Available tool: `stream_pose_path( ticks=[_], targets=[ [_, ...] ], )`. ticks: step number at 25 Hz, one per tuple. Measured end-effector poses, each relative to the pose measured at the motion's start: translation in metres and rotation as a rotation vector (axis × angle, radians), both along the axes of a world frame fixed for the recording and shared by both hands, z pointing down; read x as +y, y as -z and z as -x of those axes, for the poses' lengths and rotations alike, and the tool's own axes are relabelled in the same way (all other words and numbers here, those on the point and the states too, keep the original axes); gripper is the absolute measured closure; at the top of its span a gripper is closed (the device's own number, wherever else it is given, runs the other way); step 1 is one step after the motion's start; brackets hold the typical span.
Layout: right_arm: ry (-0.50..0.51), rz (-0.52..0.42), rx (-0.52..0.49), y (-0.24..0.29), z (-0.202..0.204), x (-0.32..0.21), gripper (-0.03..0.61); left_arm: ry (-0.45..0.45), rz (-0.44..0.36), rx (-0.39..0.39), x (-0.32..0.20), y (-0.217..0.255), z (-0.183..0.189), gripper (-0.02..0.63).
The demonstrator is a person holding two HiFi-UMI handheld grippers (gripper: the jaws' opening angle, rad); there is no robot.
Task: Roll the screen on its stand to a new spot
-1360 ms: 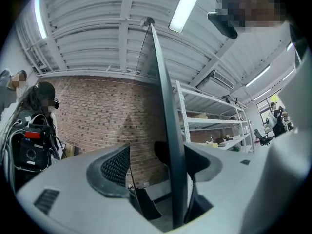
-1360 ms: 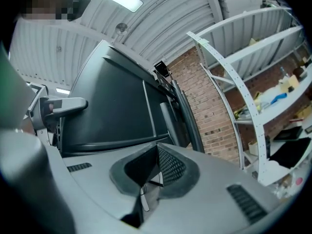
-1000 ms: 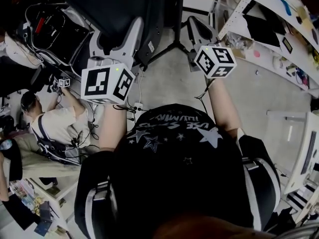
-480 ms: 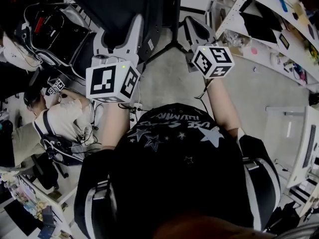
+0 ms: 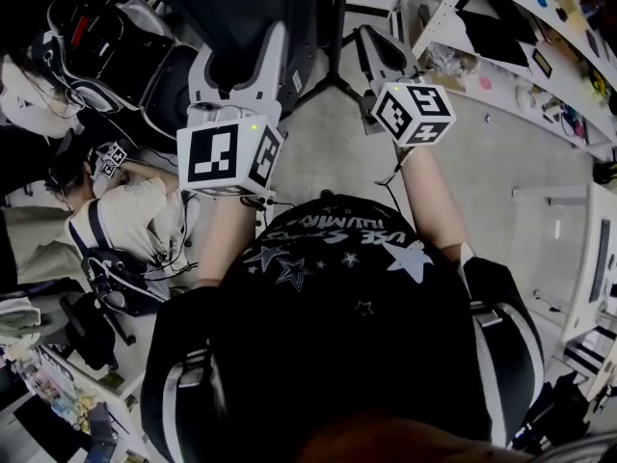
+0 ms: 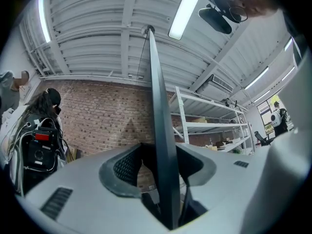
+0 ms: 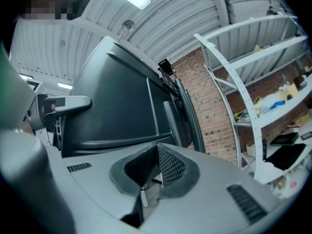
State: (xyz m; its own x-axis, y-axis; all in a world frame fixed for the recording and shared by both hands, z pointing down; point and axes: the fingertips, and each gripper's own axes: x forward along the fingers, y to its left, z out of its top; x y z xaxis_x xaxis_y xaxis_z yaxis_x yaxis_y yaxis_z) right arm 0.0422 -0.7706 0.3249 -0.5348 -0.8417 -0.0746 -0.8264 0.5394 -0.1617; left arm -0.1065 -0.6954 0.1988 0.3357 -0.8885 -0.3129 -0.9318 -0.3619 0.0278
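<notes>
Screen (image 6: 157,96) being gripped at its edge, far centre.
Left gripper (image 6: 160,162) is clenching the screen's thin edge; right gripper (image 7: 156,152) is hovering near its back, jaws pressed together on nothing. Shelves (image 5: 511,56) are standing far right.

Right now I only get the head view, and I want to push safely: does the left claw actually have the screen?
Observer: Yes, the left claw is closed on the thin edge of the screen.
Operator: And the right one?
Observer: The right claw is shut on nothing; the screen's dark back lies ahead of it.
Operator: What's past the screen?
Observer: A brick wall.
</notes>
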Motion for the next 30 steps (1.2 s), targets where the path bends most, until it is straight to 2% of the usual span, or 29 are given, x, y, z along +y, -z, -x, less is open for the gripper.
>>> stream_pose_path(
  ticks=[6, 13, 24, 30],
  targets=[
    [-0.026, 0.012, -0.006, -0.002, 0.010, 0.034, 0.571, -0.014, -0.005, 0.009, 0.029, 0.001, 0.018, 0.390],
    [-0.045, 0.059, 0.016, -0.017, 0.024, 0.084, 0.571, -0.044, -0.020, 0.020, 0.058, 0.003, 0.018, 0.390],
    [-0.191, 0.097, 0.031, -0.031, -0.012, 0.180, 0.571, -0.074, -0.037, 0.053, 0.108, 0.006, 0.028, 0.393],
    [-0.202, 0.093, 0.040, -0.025, -0.025, 0.210, 0.571, -0.072, -0.038, 0.067, 0.139, 0.008, 0.028, 0.397]
  ],
)
